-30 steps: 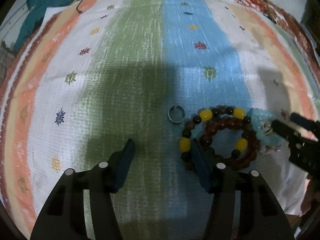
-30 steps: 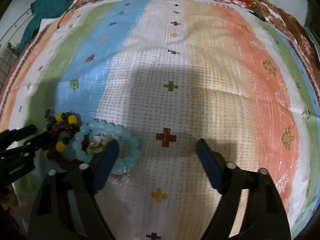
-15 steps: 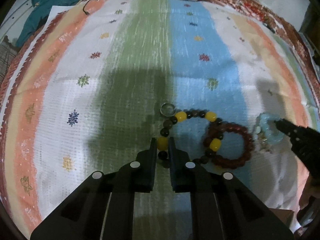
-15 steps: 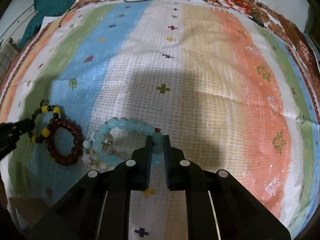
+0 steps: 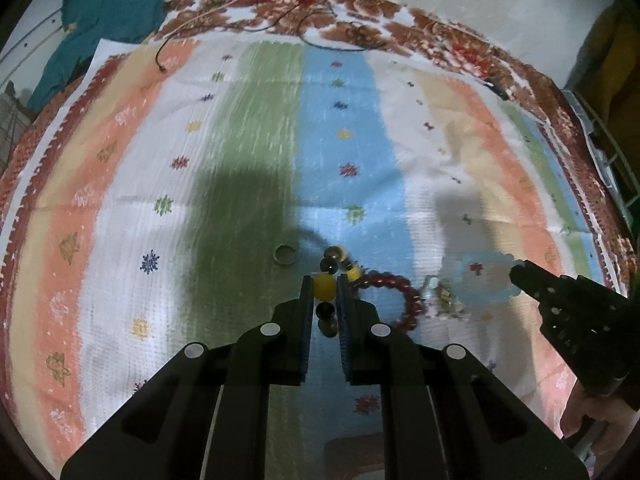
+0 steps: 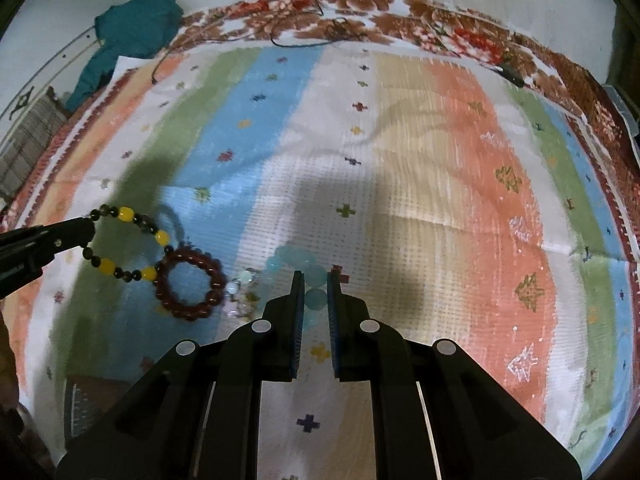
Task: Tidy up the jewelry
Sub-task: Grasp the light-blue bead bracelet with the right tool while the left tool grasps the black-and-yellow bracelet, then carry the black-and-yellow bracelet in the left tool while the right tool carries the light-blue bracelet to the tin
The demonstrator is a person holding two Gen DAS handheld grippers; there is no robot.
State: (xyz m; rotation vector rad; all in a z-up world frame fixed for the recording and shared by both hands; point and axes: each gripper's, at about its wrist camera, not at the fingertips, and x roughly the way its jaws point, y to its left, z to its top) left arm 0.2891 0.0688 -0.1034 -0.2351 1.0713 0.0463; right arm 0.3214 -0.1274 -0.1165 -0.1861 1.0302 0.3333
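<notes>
My left gripper (image 5: 324, 286) is shut on a bracelet of yellow and dark beads (image 5: 325, 285), lifted off the striped cloth; from the right wrist view this bracelet (image 6: 126, 214) hangs from the left gripper's tip (image 6: 86, 230). My right gripper (image 6: 315, 280) is shut on a pale blue bead bracelet (image 6: 316, 274), also raised; in the left wrist view the blue bracelet (image 5: 484, 280) hangs at that gripper's tip (image 5: 520, 272). A dark red bead bracelet (image 6: 188, 286) lies on the cloth between them. A small metal ring (image 5: 285, 255) lies on the green stripe.
The striped cloth (image 6: 460, 160) with small embroidered motifs covers the surface, bordered by a red floral fabric (image 5: 400, 32). A teal garment (image 5: 104, 24) lies at the far left. Thin cords (image 5: 312, 20) trail across the far edge.
Both grippers went from open to shut on their bracelets, then rose with them. The yellow-and-dark bracelet and the blue one came off the pile; the red one stayed on the cloth.
</notes>
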